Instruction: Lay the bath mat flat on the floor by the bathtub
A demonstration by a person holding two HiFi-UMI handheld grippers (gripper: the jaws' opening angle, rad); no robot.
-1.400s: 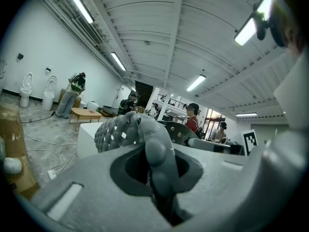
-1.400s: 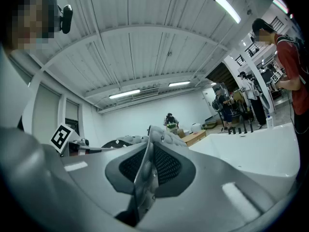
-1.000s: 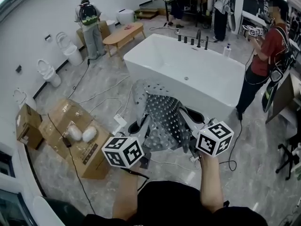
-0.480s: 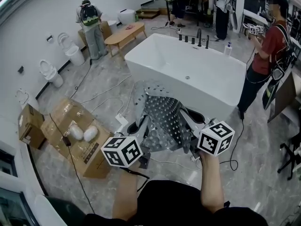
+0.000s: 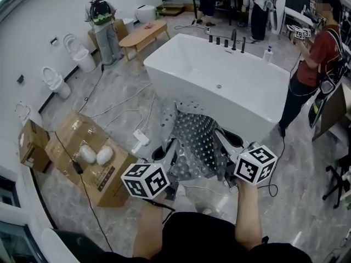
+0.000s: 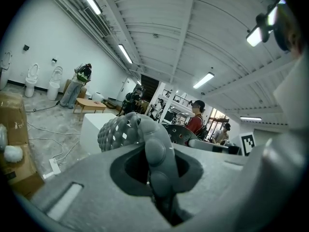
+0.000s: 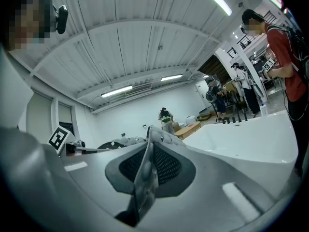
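A grey perforated bath mat (image 5: 192, 141) hangs crumpled between my two grippers, in front of the white bathtub (image 5: 219, 84). My left gripper (image 5: 167, 160) is shut on the mat's left edge; in the left gripper view the bumpy grey mat (image 6: 157, 153) is pinched between the jaws. My right gripper (image 5: 230, 158) is shut on the right edge, where the thin mat edge (image 7: 145, 173) runs through the closed jaws in the right gripper view. The mat's far part droops toward the marble floor (image 5: 109, 97) beside the tub.
Flattened cardboard boxes (image 5: 82, 158) with white bundles lie at left. Cables and a power strip (image 5: 140, 141) cross the floor. A person in red (image 5: 315, 64) stands right of the tub; others stand at the back. Toilets (image 5: 55, 81) line the left wall.
Both grippers and the mat have sunk slightly toward the floor. The mat hangs a little lower and closer to the tub's side.
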